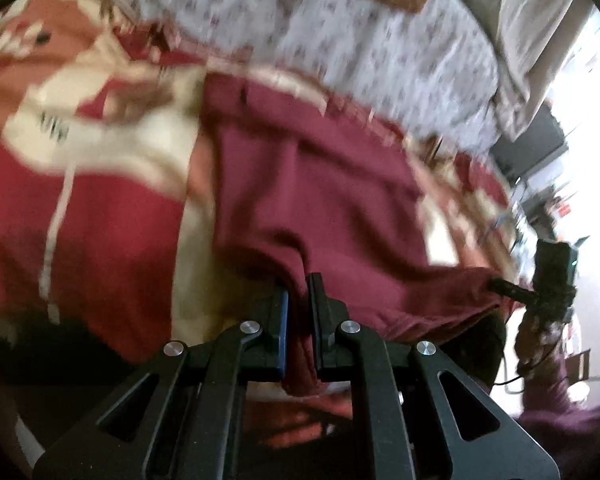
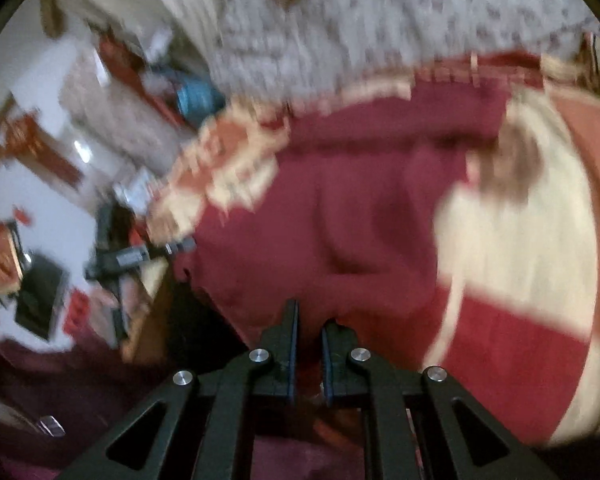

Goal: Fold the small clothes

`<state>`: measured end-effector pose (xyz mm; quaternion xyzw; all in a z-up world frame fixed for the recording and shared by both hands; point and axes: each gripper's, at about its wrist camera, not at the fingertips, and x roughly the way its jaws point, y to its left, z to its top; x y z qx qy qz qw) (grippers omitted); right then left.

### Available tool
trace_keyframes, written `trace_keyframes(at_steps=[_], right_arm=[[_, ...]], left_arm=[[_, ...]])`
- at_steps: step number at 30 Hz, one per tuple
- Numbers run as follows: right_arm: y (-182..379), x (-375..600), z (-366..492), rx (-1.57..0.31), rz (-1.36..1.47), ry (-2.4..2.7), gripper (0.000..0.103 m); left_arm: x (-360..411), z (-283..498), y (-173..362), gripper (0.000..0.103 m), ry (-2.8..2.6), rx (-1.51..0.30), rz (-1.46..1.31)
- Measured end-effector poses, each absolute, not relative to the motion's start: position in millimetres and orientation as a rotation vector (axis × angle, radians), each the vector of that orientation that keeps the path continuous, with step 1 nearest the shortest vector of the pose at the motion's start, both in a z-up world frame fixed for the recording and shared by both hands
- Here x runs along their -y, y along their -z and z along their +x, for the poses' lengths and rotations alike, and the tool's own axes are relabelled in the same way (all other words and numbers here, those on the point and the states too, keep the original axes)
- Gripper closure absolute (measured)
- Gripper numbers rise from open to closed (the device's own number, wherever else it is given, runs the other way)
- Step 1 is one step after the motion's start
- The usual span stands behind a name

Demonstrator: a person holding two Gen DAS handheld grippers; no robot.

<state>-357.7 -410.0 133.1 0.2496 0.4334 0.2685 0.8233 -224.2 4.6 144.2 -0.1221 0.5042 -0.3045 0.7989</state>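
1. Your left gripper (image 1: pixel 298 300) is clamped on a bunched edge of the maroon garment (image 1: pixel 320 184); cloth fills the gap between the jaws and hangs out below them.
2. Your right gripper (image 2: pixel 310 328) looks pinched on the same maroon garment (image 2: pixel 340 208); the jaws stand close with dark red cloth between them, though blur keeps this short of certain.
3. The garment is lifted at the near edge between your two grippers, while the far part lies on the patterned red-and-cream blanket (image 1: pixel 100 216).
4. In the left view, the right gripper (image 1: pixel 516 292) shows at the garment's other corner, so you appear to hold the near hem at both ends.
5. Progress, as a judgement: early or mid-fold. The cloth lies broad with no clean crease visible; carrying the held edge over, laying it down and smoothing all seem left.
6. No finished, folded piece is visible in either view.
7. Hard to read: both views are heavily motion-blurred. The garment's type, sleeves and far edge cannot be made out.
8. The grey flecked cover (image 2: pixel 380 20) beyond the blanket is smeared; the room clutter at left of the right view is unidentifiable.
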Motion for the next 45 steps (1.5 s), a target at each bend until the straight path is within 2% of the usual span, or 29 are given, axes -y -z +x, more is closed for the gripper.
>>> trace_keyframes(at_steps=[5, 11, 16, 22, 24, 25, 26, 27, 28, 30, 35, 41, 45], right_arm=[[-164.0, 426.3, -298.5, -0.793, 0.543, -0.511, 0.094], [-172.1, 444.9, -215.0, -0.731, 0.568, -0.391, 0.094], [-150.7, 466.9, -146.2, -0.770, 0.591, -0.284, 0.094], [-93.1, 485.1, -80.4, -0.867, 0.623, -0.181, 0.094], [-80.6, 493.6, -69.4, -0.918, 0.667, -0.147, 0.088], [-79.5, 498.6, -70.2, -0.911, 0.692, -0.135, 0.085], [-82.4, 503.4, -75.3, -0.886, 0.701, -0.108, 0.070], [-87.9, 507.9, -82.7, -0.853, 0.697, -0.073, 0.055], [-94.0, 511.0, -89.6, -0.826, 0.685, -0.045, 0.054], [-107.9, 509.6, -101.3, -0.806, 0.641, -0.051, 0.054], [-112.2, 461.9, -97.2, -0.847, 0.456, -0.169, 0.057], [-39.9, 452.0, -44.6, -1.035, 0.359, 0.046, 0.057], [-48.8, 462.8, -64.0, -0.994, 0.406, -0.003, 0.057]], left_arm=[[14.8, -160.0, -170.9, 0.095, 0.666, -0.964, -0.274], [46.4, -63.4, -159.6, 0.095, 0.614, -0.923, -0.304], [71.7, 5.3, -125.8, 0.095, 0.530, -0.964, -0.287], [83.9, 52.9, -86.7, 0.093, 0.508, -1.054, -0.301], [82.6, 61.4, -82.8, 0.092, 0.528, -1.098, -0.327], [79.8, 62.1, -85.0, 0.086, 0.543, -1.101, -0.342], [75.9, 61.1, -91.0, 0.082, 0.562, -1.093, -0.353], [72.7, 59.4, -97.6, 0.065, 0.566, -1.078, -0.348], [69.5, 57.5, -104.0, 0.039, 0.559, -1.059, -0.341], [60.4, 52.5, -117.5, 0.027, 0.552, -1.001, -0.362], [69.6, 52.7, -111.2, 0.027, 0.519, -1.011, -0.297], [95.4, 67.5, -46.1, 0.027, 0.397, -1.200, -0.135], [78.8, 59.1, -59.8, 0.027, 0.439, -1.168, -0.169]])
